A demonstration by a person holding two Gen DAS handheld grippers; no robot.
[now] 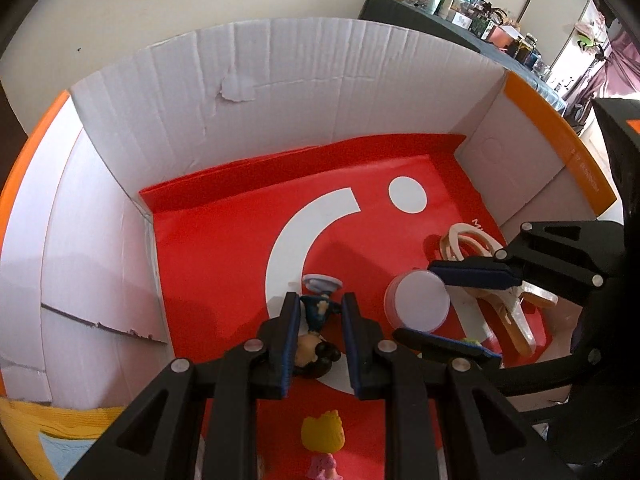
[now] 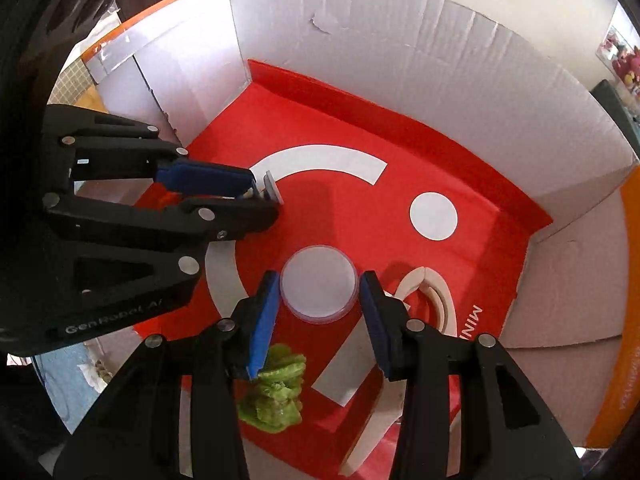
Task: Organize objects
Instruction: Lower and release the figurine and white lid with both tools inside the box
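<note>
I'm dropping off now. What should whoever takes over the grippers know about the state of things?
Left gripper: shut on the blue-suited figurine, low inside the box.
Right gripper: appears shut on the round white container, just above the red floor.
Already in the box: wooden arches, hair clip, green toy, yellow-haired doll.
Left: both held items are unreleased; whether they are going in or out cannot be told.
</note>
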